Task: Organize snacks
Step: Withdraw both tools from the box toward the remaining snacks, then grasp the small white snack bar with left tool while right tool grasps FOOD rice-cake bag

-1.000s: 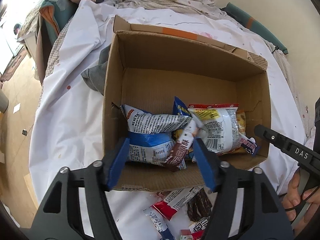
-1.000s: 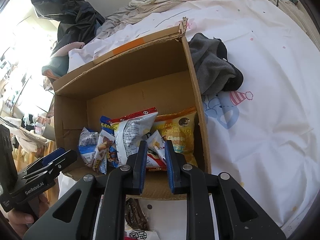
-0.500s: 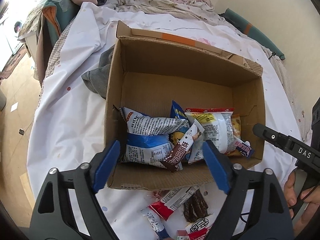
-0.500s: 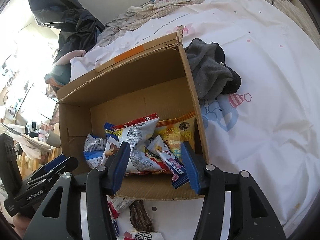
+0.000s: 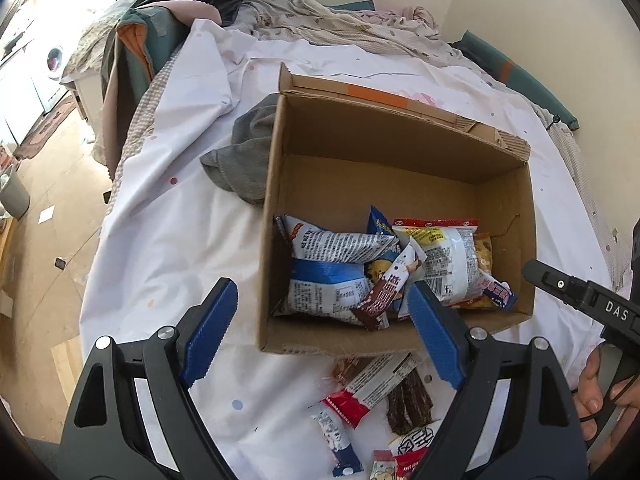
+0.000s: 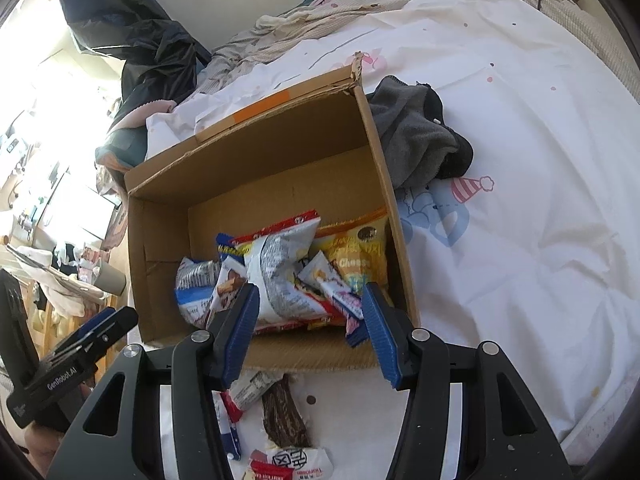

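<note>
An open cardboard box (image 5: 360, 132) (image 6: 256, 152) sits on a white bed sheet. Several snack packs lie at its near end: a blue-and-white bag (image 5: 324, 276), a brown bar (image 5: 384, 296), a white-and-red bag (image 5: 444, 256) (image 6: 280, 264), an orange cheese bag (image 6: 356, 252) and a small pink-and-blue packet (image 6: 340, 292). My left gripper (image 5: 320, 332) is open and empty above the box's near left corner. My right gripper (image 6: 310, 332) is open and empty above the box's near wall. Loose snacks lie on the sheet in front of the box: a red-and-white packet (image 5: 368, 388), a dark brown strip (image 5: 408, 404) (image 6: 284, 416).
Grey clothing (image 5: 244, 160) (image 6: 416, 140) lies against the box's side. Rumpled bedding (image 5: 340, 20) and a black bag (image 6: 152, 52) pile at the far end of the bed. The bed's edge drops to the floor (image 5: 48, 200) at left.
Both grippers have opened and drawn back from the box. The right gripper let go of the small pink-and-blue packet, which now lies in the box. More loose snacks show in front.
</note>
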`<state>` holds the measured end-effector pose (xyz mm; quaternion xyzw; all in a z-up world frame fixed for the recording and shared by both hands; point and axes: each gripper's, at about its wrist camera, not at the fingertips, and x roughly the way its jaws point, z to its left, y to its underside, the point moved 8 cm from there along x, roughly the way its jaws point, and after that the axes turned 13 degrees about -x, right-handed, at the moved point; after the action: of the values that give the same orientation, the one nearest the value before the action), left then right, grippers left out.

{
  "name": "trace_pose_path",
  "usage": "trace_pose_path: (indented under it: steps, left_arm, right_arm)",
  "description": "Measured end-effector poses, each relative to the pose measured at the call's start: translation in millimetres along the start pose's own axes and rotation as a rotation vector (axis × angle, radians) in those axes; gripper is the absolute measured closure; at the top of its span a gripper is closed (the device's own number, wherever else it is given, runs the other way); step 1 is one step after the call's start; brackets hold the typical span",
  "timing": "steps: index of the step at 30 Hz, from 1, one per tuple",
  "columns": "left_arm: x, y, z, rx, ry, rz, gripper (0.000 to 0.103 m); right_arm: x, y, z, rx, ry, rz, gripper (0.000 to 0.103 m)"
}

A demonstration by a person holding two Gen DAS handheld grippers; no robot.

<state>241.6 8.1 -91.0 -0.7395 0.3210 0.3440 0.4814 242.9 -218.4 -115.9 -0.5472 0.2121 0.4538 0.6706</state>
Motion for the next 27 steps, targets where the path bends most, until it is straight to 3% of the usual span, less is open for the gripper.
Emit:
trace_pose_path:
  steps: [9,15,19,21,23,27]
  left_arm:
    - [-2.2,29.7,19.4,-0.043,-0.038,0.057,0.019]
    - [17.6,72.9,45.4,-0.181,-0.066,0.224,0.026]
    - [32.7,104.4,47.3,-0.201,-0.075,0.333,0.041]
    - [37.0,116.2,46.2,-0.204,-0.085,0.356,0.043]
    - [41.4,127.3,43.5,-0.198,-0.097,0.385,0.054]
    - [48.3,140.3,37.7,-0.171,-0.112,0.421,0.066]
  right_arm:
    - [-11.1,24.6,14.2,-0.036,0.002,0.021,0.041]
    - [-7.7,48.3,17.9,-0.006,-0.012,0.072,0.041]
    - [4.8,80.9,23.1,0.050,-0.073,0.175,0.040]
    - [13.6,104.7,27.6,0.074,-0.097,0.258,0.040]
    - [21.0,130.7,35.8,0.099,-0.142,0.342,0.040]
    - [29.5,175.6,59.1,0.126,-0.236,0.471,0.040]
